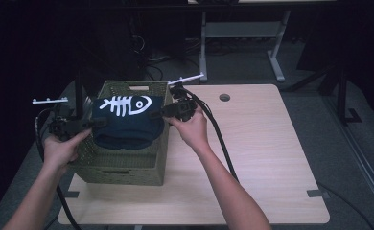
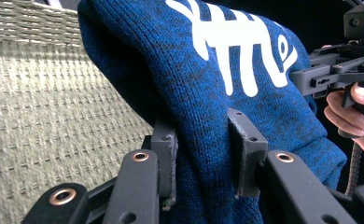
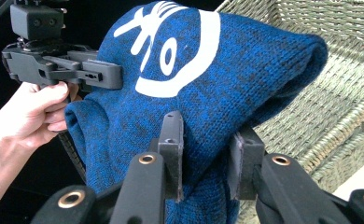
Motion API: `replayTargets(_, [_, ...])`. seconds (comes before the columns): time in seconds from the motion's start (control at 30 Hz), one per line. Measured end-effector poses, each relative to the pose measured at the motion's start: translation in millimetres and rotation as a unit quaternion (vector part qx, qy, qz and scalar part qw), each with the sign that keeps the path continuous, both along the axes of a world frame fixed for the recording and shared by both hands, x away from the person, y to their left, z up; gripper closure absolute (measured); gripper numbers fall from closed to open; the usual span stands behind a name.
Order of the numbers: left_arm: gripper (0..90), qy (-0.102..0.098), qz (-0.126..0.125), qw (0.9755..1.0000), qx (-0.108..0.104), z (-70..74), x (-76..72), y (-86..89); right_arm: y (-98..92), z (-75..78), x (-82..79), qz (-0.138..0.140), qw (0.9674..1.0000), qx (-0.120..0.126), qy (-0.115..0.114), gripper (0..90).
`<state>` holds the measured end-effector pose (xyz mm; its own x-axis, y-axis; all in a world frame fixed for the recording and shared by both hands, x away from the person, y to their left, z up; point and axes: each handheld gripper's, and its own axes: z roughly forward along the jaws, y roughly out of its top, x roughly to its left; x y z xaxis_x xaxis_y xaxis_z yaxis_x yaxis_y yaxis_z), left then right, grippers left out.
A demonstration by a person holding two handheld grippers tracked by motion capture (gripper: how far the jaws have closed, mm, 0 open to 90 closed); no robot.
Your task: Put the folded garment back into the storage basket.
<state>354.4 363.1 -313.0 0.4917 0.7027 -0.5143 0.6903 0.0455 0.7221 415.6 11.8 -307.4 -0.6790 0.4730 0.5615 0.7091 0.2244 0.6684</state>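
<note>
A folded dark blue knit garment (image 1: 127, 120) with a white fish-skeleton print hangs over the open top of a woven olive basket (image 1: 122, 165). My left gripper (image 1: 95, 123) is shut on its left edge, the pads pinching a thick fold of the blue knit (image 2: 203, 121). At the garment's right edge my right gripper (image 1: 157, 114) is shut on another fold (image 3: 203, 154). Both hands hold it stretched between them, level with the basket rim. The basket's weave (image 2: 54, 107) fills the background behind the cloth, and its wall (image 3: 339, 116) rises on the far side.
The basket stands at the left end of a light wooden table (image 1: 252, 158) with a round cable hole (image 1: 224, 97). Black cables (image 1: 221, 143) trail from the grippers across the table. A desk frame (image 1: 242, 33) stands on the dark floor behind.
</note>
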Motion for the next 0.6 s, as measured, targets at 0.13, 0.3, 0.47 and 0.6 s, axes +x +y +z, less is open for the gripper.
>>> replayTargets(0.13, [67.2, 0.002, 0.005, 1.0, 0.006, -1.7, 1.3, 2.5, 4.5, -3.8, 1.7, -0.001, 1.0, -0.002, 0.002, 70.4])
replayTargets(0.3, [67.1, 0.007, 0.012, 0.9999, 0.01, -6.1, 2.3, 6.1, 10.1, -9.3, 4.3, -0.004, 1.0, -0.004, 0.004, 70.4])
replayTargets(0.47, [66.2, 0.015, 0.022, 0.9996, 0.012, -12.4, 4.9, 11.4, 19.1, -14.5, 6.1, -0.003, 0.9999, -0.01, 0.005, 70.4])
replayTargets(0.6, [65.5, 0.021, 0.026, 0.9993, 0.02, -17.4, 7.8, 15.7, 26.0, -20.2, 8.0, 0.0, 0.9998, -0.017, 0.005, 70.4])
